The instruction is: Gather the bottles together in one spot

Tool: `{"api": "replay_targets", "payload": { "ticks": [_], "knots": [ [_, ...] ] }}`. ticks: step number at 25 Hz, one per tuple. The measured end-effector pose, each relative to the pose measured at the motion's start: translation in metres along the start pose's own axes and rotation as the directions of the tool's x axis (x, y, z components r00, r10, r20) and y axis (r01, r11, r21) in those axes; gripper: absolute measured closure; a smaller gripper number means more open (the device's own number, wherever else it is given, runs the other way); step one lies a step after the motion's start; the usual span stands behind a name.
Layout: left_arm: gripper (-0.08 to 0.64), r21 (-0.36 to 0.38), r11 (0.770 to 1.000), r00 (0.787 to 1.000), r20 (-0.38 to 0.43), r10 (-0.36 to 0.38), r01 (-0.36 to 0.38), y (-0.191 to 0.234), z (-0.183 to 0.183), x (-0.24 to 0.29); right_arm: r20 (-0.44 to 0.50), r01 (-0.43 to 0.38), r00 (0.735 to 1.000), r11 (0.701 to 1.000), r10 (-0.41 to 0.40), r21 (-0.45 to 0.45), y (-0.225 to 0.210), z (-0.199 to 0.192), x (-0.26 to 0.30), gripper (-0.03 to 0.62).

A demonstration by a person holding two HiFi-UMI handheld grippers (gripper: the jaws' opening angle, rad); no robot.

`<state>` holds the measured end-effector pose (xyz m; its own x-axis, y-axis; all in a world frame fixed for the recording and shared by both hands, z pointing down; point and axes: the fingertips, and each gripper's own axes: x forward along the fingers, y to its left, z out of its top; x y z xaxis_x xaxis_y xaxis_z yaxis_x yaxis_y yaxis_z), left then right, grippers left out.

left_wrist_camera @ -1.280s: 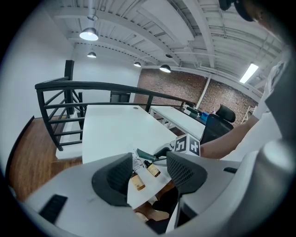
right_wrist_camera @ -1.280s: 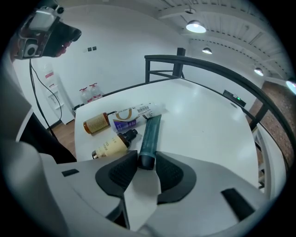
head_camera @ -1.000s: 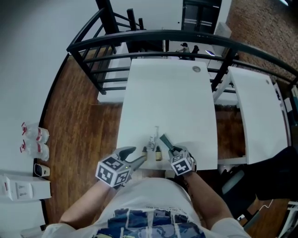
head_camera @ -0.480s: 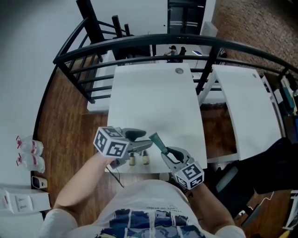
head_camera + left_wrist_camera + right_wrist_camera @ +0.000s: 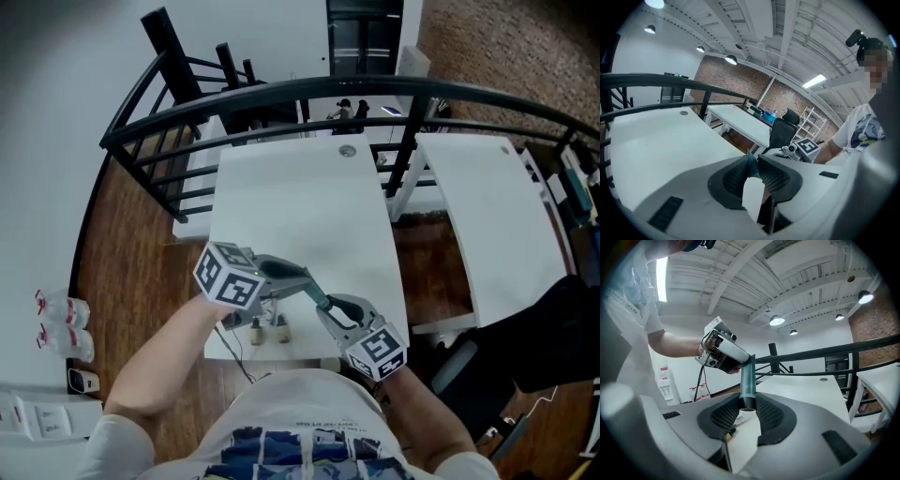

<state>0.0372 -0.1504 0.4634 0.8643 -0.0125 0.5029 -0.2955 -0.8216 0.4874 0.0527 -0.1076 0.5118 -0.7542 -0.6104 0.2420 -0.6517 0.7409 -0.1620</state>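
- White desk (image 5: 300, 206) on a wood floor (image 5: 141, 253) carries the work. A second white desk (image 5: 478, 216) stands to its right.
- Nearest, at the desk's front edge, two small brownish bottles (image 5: 255, 327) (image 5: 280, 327) stand upright, just beside each other. In the head view they sit below the left hand's claw.
- In the right gripper view a white label shows on a bottle under the jaws, but its print is too small to read.
- The right claw (image 5: 325, 303) reaches up and to the left from its marker cube (image 5: 375, 349). Its jaws are pressed together on the lower end of a slim teal bottle (image 5: 313, 289), which runs straight out between the ribbed pads (image 5: 765, 414).
- The left claw (image 5: 302, 277) comes in from the left behind its own marker cube (image 5: 230, 275). Its jaws have just been closing, and they now pinch the far tip of the same teal bottle.
- The teal bottle is held in the air over the near part of the desk, one claw at each end, tilted up toward the left claw. It is apart from the two small bottles.
- The cubes carry black-and-white square patterns with no readable writing.
- Farther off, a round grommet (image 5: 347, 151) sits near the desk's far edge.
- A black metal railing (image 5: 281, 94) curves behind the desk, with a brick wall (image 5: 506, 37) beyond it.
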Motion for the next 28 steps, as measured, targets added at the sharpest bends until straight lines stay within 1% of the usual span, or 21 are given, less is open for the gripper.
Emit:
{"api": "replay_targets", "payload": {
  "ticks": [2, 4, 5, 6, 7, 9, 11, 12, 13, 15, 18, 20, 22, 24, 26, 28],
  "knots": [
    [0.499, 0.039, 0.999, 1.000, -0.019, 0.014, -0.013, 0.000, 0.006, 0.004, -0.021, 0.011, 1.000, 1.000, -0.011, -0.018, -0.008, 0.000, 0.003, 0.468],
    [0.502, 0.093, 0.995, 0.998, -0.039, 0.043, -0.040, 0.002, 0.012, 0.008, -0.052, 0.026, 0.998, 0.999, -0.027, -0.031, -0.016, -0.001, 0.007, 0.466],
    [0.503, 0.123, 0.990, 0.996, -0.047, 0.071, -0.065, 0.004, 0.016, 0.009, -0.075, 0.031, 0.997, 0.999, -0.033, -0.028, -0.021, -0.004, 0.009, 0.465],
    [0.505, 0.158, 0.982, 0.993, -0.050, 0.109, -0.100, 0.009, 0.021, 0.009, -0.102, 0.034, 0.994, 0.999, -0.036, -0.020, -0.026, -0.007, 0.011, 0.435],
    [0.506, 0.198, 0.970, 0.987, -0.049, 0.156, -0.143, 0.016, 0.027, 0.008, -0.130, 0.036, 0.991, 0.999, -0.038, -0.013, -0.031, -0.012, 0.012, 0.399],
    [0.506, 0.275, 0.933, 0.966, -0.041, 0.254, -0.233, 0.034, 0.040, 0.005, -0.172, 0.035, 0.984, 0.999, -0.034, 0.004, -0.041, -0.021, 0.013, 0.344],
    [0.506, 0.325, 0.893, 0.940, -0.033, 0.340, -0.312, 0.056, 0.052, 0.002, -0.193, 0.037, 0.981, 0.999, -0.032, 0.024, -0.050, -0.028, 0.009, 0.336],
    [0.506, 0.338, 0.875, 0.925, -0.030, 0.378, -0.347, 0.069, 0.056, 0.000, -0.204, 0.041, 0.978, 0.999, -0.034, 0.032, -0.053, -0.030, 0.007, 0.336],
    [0.506, 0.340, 0.860, 0.910, -0.027, 0.414, -0.381, 0.083, 0.060, -0.002, -0.218, 0.047, 0.975, 0.998, -0.037, 0.039, -0.056, -0.033, 0.005, 0.336],
    [0.506, 0.318, 0.836, 0.878, -0.023, 0.478, -0.447, 0.113, 0.063, -0.004, -0.243, 0.056, 0.969, 0.997, -0.042, 0.053, -0.063, -0.038, 0.000, 0.336],
    [0.506, 0.242, 0.815, 0.836, -0.024, 0.547, -0.527, 0.158, 0.061, -0.004, -0.262, 0.070, 0.964, 0.995, -0.049, 0.074, -0.071, -0.044, -0.006, 0.336],
    [0.506, 0.207, 0.796, 0.809, -0.033, 0.587, -0.569, 0.183, 0.057, -0.002, -0.279, 0.082, 0.959, 0.993, -0.055, 0.086, -0.075, -0.048, -0.008, 0.334],
    [0.506, 0.178, 0.785, 0.792, -0.043, 0.609, -0.594, 0.204, 0.051, 0.008, -0.302, 0.093, 0.951, 0.992, -0.061, 0.091, -0.080, -0.053, -0.010, 0.325],
    [0.506, 0.171, 0.772, 0.777, -0.050, 0.628, -0.613, 0.223, 0.046, 0.022, -0.323, 0.101, 0.944, 0.991, -0.066, 0.093, -0.085, -0.058, -0.013, 0.316],
    [0.506, 0.187, 0.744, 0.749, -0.059, 0.660, -0.641, 0.242, 0.043, 0.030, -0.337, 0.102, 0.939, 0.990, -0.064, 0.095, -0.089, -0.062, -0.015, 0.289],
    [0.506, 0.188, 0.722, 0.723, -0.076, 0.687, -0.666, 0.258, 0.038, 0.034, -0.353, 0.094, 0.934, 0.990, -0.051, 0.105, -0.087, -0.063, -0.014, 0.285]
  ]
}}
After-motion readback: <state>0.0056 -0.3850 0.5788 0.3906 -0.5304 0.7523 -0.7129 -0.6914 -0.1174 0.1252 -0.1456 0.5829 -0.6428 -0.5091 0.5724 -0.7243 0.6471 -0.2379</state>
